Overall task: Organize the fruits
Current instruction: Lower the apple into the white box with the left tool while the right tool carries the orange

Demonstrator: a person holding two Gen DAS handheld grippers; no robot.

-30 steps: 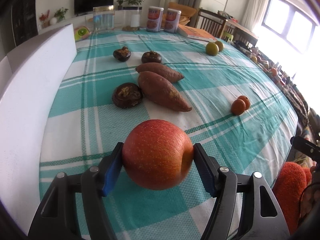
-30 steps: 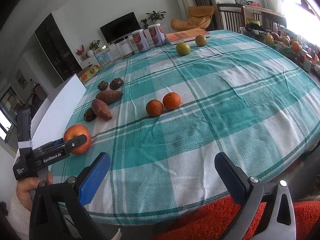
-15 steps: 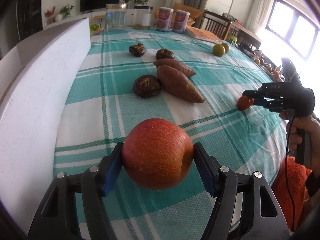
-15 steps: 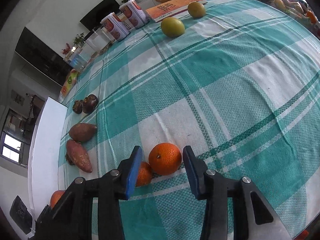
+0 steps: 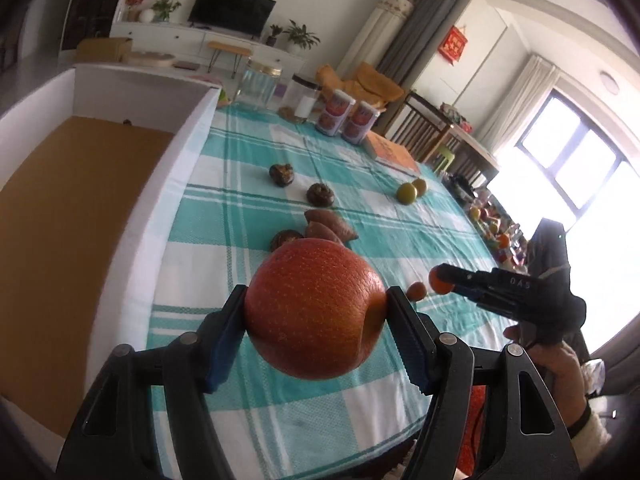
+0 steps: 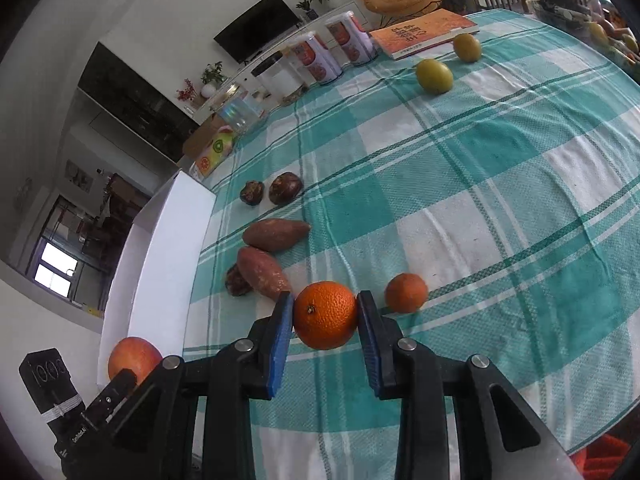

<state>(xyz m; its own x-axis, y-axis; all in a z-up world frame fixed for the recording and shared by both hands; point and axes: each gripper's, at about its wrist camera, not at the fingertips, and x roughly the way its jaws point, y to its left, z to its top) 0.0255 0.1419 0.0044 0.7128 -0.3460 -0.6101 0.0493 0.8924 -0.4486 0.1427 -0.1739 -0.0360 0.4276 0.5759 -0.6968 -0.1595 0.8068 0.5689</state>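
Note:
My left gripper (image 5: 316, 332) is shut on a red apple (image 5: 316, 308) and holds it above the checked tablecloth, beside the white box (image 5: 60, 208). My right gripper (image 6: 325, 320) is shut on an orange (image 6: 325, 315), lifted just off the cloth; it also shows in the left wrist view (image 5: 440, 283). A second orange (image 6: 406, 293) lies on the cloth to its right. The apple shows at the lower left of the right wrist view (image 6: 134, 358).
Two sweet potatoes (image 6: 276, 234) and dark mangosteens (image 6: 285, 188) lie near the box wall (image 6: 168, 264). Two green-yellow fruits (image 6: 434, 76), a book (image 6: 424, 32), cans (image 6: 316, 58) and jars (image 5: 260, 84) stand at the far end.
My right gripper closed on the orange and lifted it. My left gripper rose and tilted with the apple, bringing the inside of the white box into view.

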